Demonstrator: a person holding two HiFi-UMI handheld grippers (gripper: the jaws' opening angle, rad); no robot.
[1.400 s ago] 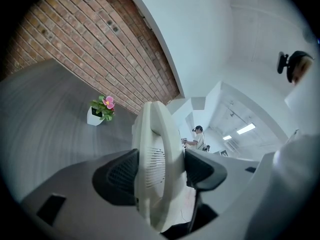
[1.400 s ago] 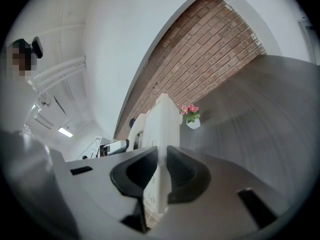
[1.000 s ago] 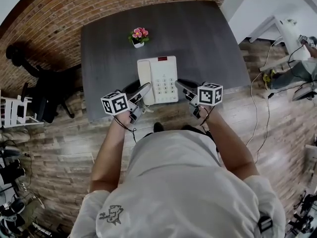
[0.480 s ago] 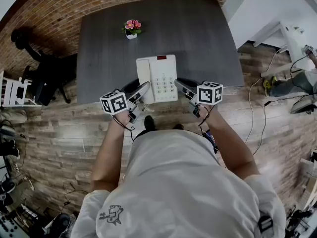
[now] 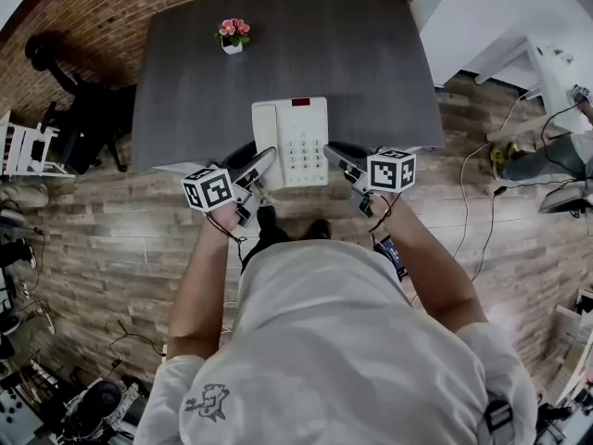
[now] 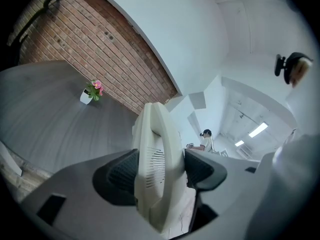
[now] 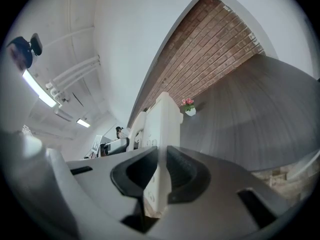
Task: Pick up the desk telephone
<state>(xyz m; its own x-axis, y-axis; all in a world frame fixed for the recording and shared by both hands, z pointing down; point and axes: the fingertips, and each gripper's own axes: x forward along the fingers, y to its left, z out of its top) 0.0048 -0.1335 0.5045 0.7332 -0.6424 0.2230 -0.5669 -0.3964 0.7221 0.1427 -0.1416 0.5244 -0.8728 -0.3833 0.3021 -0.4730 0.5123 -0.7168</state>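
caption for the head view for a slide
Left claw and right claw clamp the white desk telephone at the near edge of the grey table, potted flowers beyond

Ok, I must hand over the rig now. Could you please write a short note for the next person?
Left gripper: shut on the handset side of the desk telephone.
Right gripper: shut on its thin keypad-side edge.
Things: telephone held between both, its near end past the near edge of the table; flower pot at the far side.
Done: both grips taken; telephone appears lifted.
Left: probably only to hold it level and steady.
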